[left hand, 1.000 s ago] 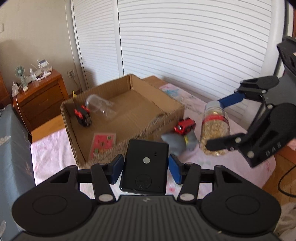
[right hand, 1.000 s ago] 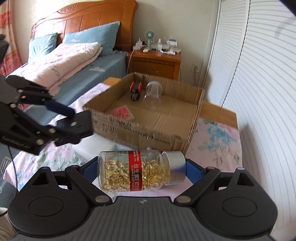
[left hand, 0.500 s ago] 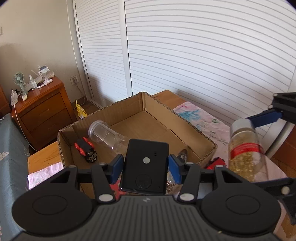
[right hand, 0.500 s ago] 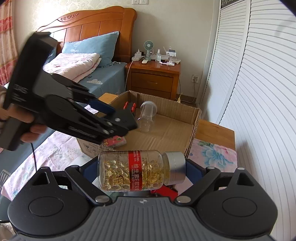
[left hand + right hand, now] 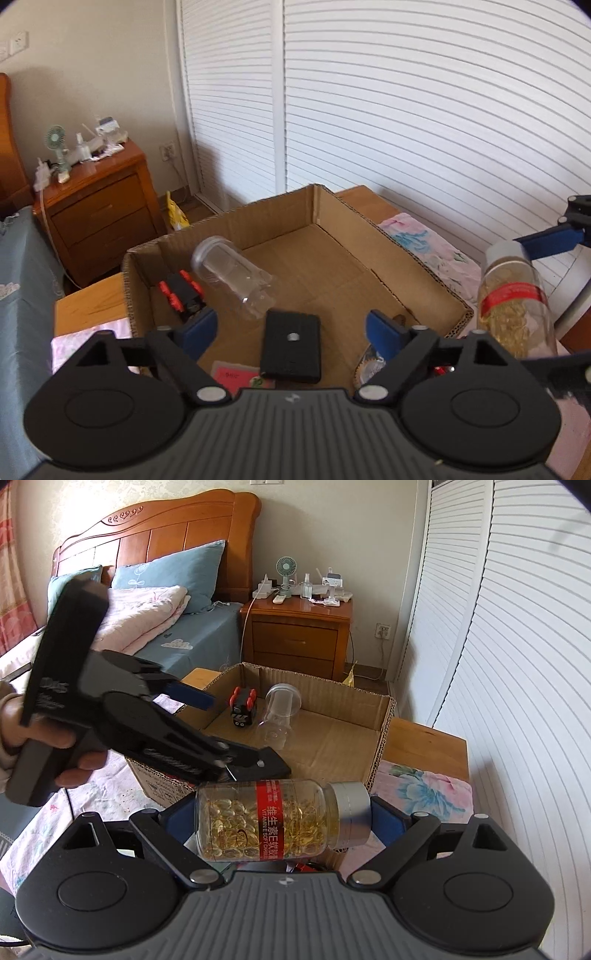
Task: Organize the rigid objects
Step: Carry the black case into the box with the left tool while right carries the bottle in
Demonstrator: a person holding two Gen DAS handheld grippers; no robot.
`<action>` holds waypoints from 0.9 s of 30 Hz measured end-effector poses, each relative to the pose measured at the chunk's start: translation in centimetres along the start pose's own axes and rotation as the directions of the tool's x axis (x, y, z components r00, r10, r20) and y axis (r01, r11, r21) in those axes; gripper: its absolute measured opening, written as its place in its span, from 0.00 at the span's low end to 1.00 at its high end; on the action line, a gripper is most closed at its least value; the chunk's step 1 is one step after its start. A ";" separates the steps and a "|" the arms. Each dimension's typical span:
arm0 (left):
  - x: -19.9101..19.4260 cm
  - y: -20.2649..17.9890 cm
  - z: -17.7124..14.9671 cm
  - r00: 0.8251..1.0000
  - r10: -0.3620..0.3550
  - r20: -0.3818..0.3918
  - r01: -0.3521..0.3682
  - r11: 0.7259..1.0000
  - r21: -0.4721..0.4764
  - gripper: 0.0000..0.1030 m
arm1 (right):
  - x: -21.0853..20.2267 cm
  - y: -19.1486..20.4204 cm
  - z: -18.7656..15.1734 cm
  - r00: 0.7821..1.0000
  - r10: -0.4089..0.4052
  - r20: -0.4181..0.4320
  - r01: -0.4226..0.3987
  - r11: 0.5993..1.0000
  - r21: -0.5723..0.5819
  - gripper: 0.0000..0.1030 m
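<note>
Left hand-held gripper (image 5: 291, 326) has opened wide, dropping the black device (image 5: 291, 345) into the box (image 5: 354, 218); right hand-held gripper (image 5: 280, 821) holds the capsule bottle (image 5: 273, 821), 1 item pending at 3 o'clock.

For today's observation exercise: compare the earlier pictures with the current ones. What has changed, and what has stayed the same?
The left tool moved over the cardboard box and opened, letting go of the black device, which now sits inside the box apart from both fingers. The right tool stays shut on the capsule bottle, carried closer to the box. The clear jar and the black-and-red toy lie in the box as before.
</note>
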State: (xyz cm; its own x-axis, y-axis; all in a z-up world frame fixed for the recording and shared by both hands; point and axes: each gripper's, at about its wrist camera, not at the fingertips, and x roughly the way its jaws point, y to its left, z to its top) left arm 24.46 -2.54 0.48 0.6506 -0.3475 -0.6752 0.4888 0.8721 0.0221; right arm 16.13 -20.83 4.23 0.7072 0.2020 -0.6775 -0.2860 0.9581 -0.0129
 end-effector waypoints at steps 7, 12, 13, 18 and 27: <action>-4.3 0.1 -2.4 0.998 0.043 0.034 -0.044 0.999 0.024 0.98 | 0.5 -0.1 0.9 1.000 -0.002 -0.006 0.003 1.000 0.021 0.93; -7.0 -0.3 -4.5 0.996 0.082 0.034 -0.082 0.997 0.013 0.98 | 1.4 -0.1 2.4 1.000 -0.008 -0.012 0.008 1.000 0.021 0.93; -7.5 -0.3 -5.0 0.996 0.088 0.034 -0.088 0.996 0.004 0.98 | 1.8 -0.1 2.8 1.000 -0.014 -0.015 0.014 1.000 0.024 0.93; -9.5 -1.0 -7.2 0.994 0.096 0.046 -0.095 0.995 -0.022 0.98 | 5.3 -0.8 5.1 0.997 -0.052 -0.063 0.054 0.998 0.039 0.93; -10.8 -0.4 -9.2 0.992 0.109 0.065 -0.102 0.989 -0.105 0.98 | 12.0 -2.4 8.5 0.981 -0.132 -0.141 0.135 0.991 0.018 0.93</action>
State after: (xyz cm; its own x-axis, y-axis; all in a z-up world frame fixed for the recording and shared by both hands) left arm 11.84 4.02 0.99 0.7365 -0.2723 -0.6192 0.3564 0.9342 0.0132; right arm 30.81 -19.03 2.33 0.6403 0.0435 -0.7669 -0.1756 0.9802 -0.0911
